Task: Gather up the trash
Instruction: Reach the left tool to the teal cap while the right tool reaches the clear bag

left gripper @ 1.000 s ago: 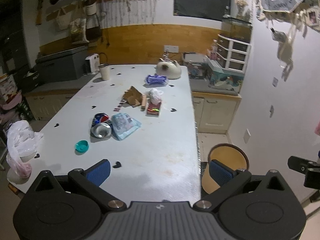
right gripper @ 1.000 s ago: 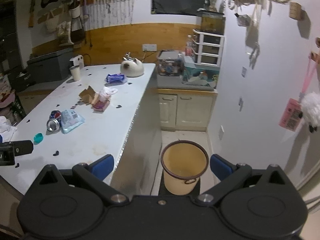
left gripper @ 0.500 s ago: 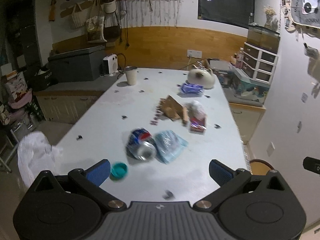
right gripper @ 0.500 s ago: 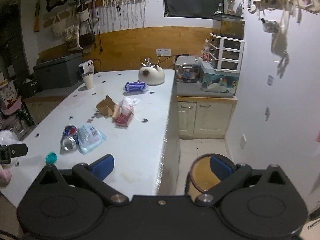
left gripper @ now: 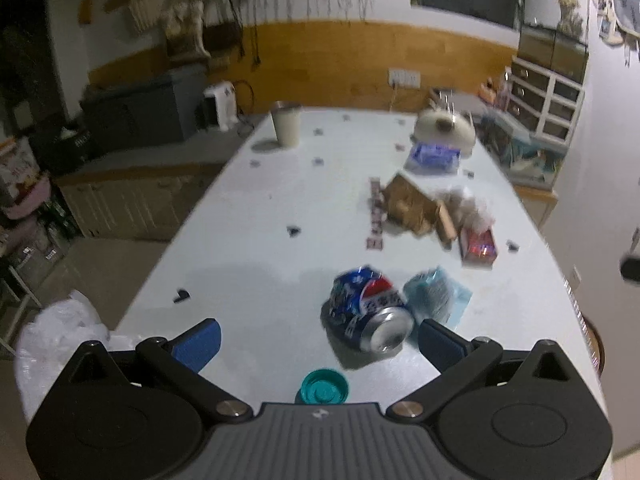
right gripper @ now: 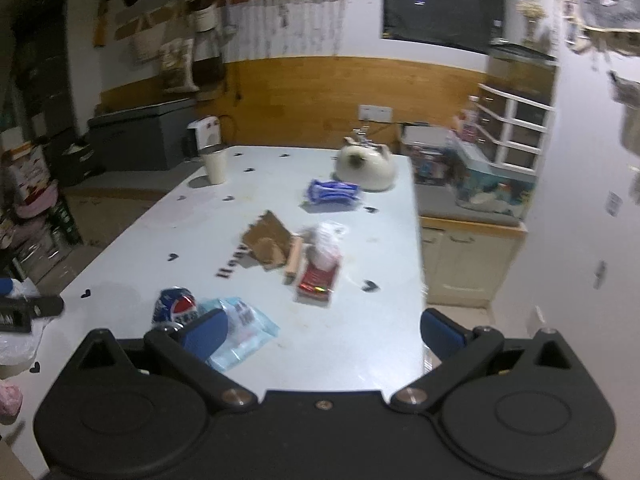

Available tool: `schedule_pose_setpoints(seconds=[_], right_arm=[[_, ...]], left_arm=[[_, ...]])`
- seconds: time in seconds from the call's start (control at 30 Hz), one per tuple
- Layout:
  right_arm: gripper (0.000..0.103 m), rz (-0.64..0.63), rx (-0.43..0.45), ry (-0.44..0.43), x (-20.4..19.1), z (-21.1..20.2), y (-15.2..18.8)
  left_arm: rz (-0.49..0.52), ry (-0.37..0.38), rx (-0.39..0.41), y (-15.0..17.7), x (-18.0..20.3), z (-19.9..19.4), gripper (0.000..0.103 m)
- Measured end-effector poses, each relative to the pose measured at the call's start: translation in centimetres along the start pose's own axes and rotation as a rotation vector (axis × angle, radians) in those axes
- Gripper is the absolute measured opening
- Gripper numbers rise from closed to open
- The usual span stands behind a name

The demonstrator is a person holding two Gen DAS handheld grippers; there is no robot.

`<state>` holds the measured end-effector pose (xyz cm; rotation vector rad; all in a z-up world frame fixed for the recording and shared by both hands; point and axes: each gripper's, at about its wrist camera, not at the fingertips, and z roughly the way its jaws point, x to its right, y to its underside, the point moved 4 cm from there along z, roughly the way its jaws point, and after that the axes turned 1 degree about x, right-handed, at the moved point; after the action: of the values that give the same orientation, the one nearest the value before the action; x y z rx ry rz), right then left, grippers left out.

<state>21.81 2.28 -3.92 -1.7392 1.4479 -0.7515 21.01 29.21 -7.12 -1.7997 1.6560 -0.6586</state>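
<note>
Holding both tongs spread wide and empty, I have my left gripper (left gripper: 318,340) low over the white table (left gripper: 256,248), with the crushed soda can (left gripper: 366,314) lying on its side between its fingers, nearer the right one, and a teal cap (left gripper: 323,386) closer in. My right gripper (right gripper: 322,330) hovers beside the blue plastic packet (right gripper: 244,332).

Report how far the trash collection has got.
Done: nothing visibly; every piece lies on the table. In hand: nothing. The left tool and right tool are both open and empty, the left one poised over the crushed can and teal cap. Left: those two, the clear plastic wrapper, torn cardboard, red packet and blue packet.
</note>
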Motion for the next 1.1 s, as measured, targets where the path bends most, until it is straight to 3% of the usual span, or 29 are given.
schedule_pose_setpoints(seconds=[0.17, 0.3, 0.47, 0.73, 0.9, 1.0, 1.03, 1.07, 1.1], right_arm=[[0.103, -0.020, -0.064, -0.026, -2.0, 5.4, -1.1], [0.103, 0.086, -0.164, -0.039, -2.9, 10.2, -1.3], [0.103, 0.386, -0.324, -0.061, -3.4, 16.6, -0.6], [0.103, 0.811, -0.489, -0.025, -5.6, 23.1, 2.4], [0.103, 0.855, -0.546, 0.053, -6.9, 25.0, 3.5], [0.103, 0.879, -0.598, 0.034, -7.2, 25.7, 4.6], [0.101, 0.889, -0.619, 0.023, -7.1, 25.7, 5.1], [0.092, 0.898, -0.633, 0.006, -7.1, 25.7, 5.6], [0.092, 0.903, -0.637, -0.010, -7.0, 25.6, 6.1]], left_arm=[[0.051, 0.037, -0.089, 1.8, -0.9, 4.4, 0.103], [0.055, 0.074, -0.164, 3.5, -1.5, 7.1, 0.103], [0.032, 0.106, -0.204, 5.2, -2.6, 9.1, 0.103], [0.054, 0.116, -0.223, 6.4, -2.9, 10.9, 0.101], [0.033, 0.141, -0.242, 7.0, -3.0, 11.6, 0.091], [0.033, 0.153, -0.241, 7.1, -2.8, 11.8, 0.087], [0.035, 0.157, -0.239, 7.0, -2.7, 11.9, 0.085], [0.040, 0.162, -0.237, 7.0, -2.5, 11.9, 0.084], [0.045, 0.164, -0.236, 6.9, -2.3, 12.0, 0.084]])
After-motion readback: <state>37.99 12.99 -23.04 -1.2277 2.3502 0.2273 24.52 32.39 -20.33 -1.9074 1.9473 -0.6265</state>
